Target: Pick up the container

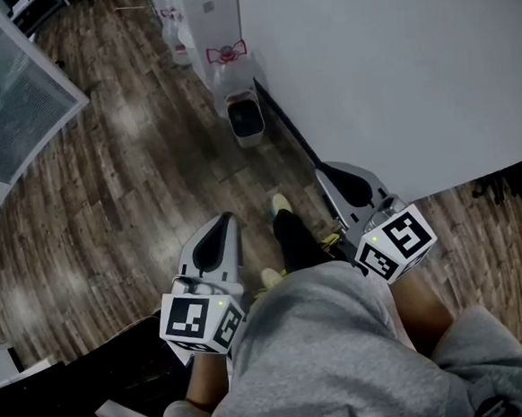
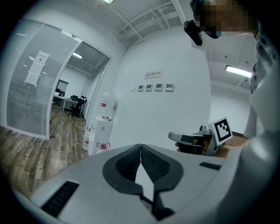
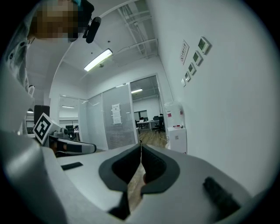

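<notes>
My left gripper [image 1: 223, 222] is held at waist height over the wood floor, jaws shut with nothing between them; the left gripper view shows the pads [image 2: 140, 146] meeting. My right gripper [image 1: 327, 173] hangs beside the white wall, also shut and empty, its tips [image 3: 140, 145] touching. A small white bin with a dark inside [image 1: 245, 120] stands on the floor ahead, at the foot of the wall, well beyond both grippers. Each gripper shows in the other's view: the right gripper [image 2: 192, 140] and the left gripper [image 3: 70, 147]. The person's legs and shoes show between them.
A white water dispenser [image 1: 203, 20] stands against the wall [image 1: 394, 76] just past the bin. A glass partition [image 1: 9, 97] runs at the far left. Dark furniture [image 1: 78, 393] sits at the lower left. Wood floor [image 1: 141, 167] stretches ahead.
</notes>
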{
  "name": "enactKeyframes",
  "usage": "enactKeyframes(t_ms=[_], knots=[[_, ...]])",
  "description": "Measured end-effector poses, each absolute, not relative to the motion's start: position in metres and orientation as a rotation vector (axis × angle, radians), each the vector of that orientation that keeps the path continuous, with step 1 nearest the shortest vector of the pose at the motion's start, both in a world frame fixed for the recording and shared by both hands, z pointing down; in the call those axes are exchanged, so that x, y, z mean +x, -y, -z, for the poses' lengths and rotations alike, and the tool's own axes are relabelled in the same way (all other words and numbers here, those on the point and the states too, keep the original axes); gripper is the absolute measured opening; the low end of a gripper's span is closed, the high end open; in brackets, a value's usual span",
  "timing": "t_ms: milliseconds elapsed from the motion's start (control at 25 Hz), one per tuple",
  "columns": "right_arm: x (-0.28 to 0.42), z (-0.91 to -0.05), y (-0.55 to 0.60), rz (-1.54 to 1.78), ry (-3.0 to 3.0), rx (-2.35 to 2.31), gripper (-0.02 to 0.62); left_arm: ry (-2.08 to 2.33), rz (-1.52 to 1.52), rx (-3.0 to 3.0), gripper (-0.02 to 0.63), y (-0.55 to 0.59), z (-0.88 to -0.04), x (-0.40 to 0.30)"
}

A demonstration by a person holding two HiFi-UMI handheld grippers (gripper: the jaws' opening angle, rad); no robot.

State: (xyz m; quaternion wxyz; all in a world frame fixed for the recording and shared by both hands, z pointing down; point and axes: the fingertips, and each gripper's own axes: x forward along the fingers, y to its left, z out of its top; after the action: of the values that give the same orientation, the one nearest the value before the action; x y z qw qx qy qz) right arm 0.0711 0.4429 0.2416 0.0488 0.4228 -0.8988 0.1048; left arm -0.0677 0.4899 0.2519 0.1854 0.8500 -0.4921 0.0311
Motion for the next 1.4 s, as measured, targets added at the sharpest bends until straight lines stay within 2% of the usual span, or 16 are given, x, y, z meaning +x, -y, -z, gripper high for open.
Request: enactKeyframes(t_ms=[520,1400], knots=[[0.072,-0.247,-0.374,-0.321,2.756,1.279,0.026,1.391,-0.119,2.369,0.015,-0.430,-0.264,-0.063],[0.092,-0.261,-0.209,-0.401,2.757,1.260,0.026,1.414,-0.199,2.302,0.015,-0.266,-0.271,-0.048]])
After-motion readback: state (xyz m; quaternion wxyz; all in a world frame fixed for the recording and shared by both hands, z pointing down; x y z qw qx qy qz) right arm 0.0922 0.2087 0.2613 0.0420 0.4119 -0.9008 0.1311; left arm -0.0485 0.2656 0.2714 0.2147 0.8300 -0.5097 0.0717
